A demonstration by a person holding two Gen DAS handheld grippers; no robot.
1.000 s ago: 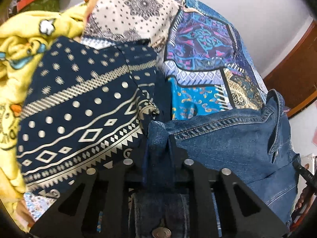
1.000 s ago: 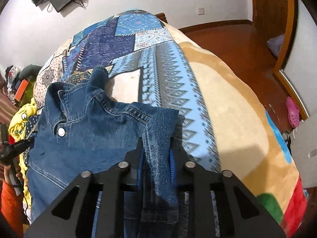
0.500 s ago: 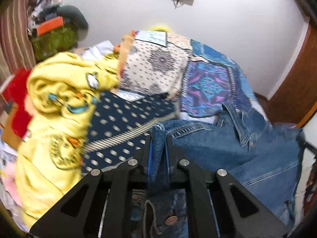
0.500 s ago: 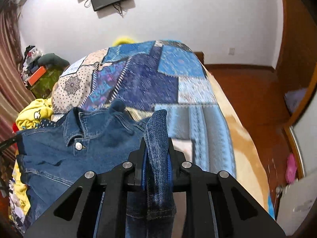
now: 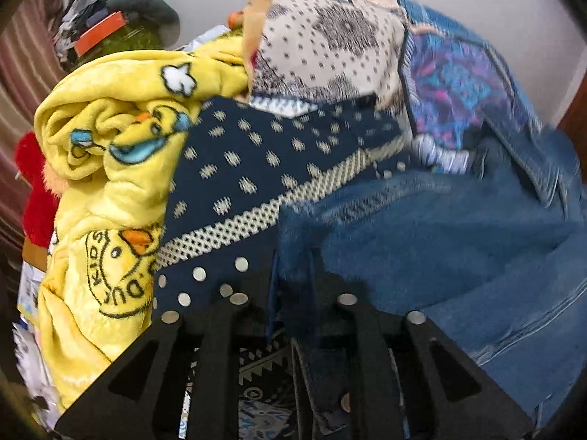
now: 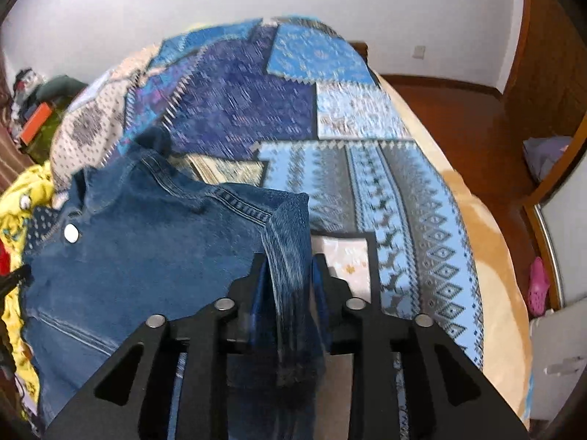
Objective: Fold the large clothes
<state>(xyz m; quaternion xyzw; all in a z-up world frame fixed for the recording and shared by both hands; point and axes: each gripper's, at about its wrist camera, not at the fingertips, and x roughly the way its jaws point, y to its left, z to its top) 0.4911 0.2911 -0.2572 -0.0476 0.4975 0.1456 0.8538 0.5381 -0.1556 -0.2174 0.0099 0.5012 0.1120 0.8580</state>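
A blue denim jacket [image 6: 146,256] hangs stretched between my two grippers above the bed, collar and a metal snap button facing the right wrist view. My right gripper [image 6: 288,267] is shut on one shoulder corner of it. My left gripper [image 5: 293,267] is shut on the other shoulder corner; the jacket [image 5: 458,242] spreads to the right in the left wrist view. The lower part of the jacket is hidden below both grippers.
A patchwork blue bedspread [image 6: 330,117] covers the bed. A yellow duck-print blanket [image 5: 110,168] and a navy dotted cloth [image 5: 264,161] lie piled on the left. Clutter [image 5: 102,25] sits by the wall. Wooden floor [image 6: 477,132] and a pink shoe [image 6: 539,286] are to the right.
Both grippers, still holding the jacket, first rose and tilted up toward the far wall, then dropped forward again. The jacket is spread wider between them and the views are motion-blurred.
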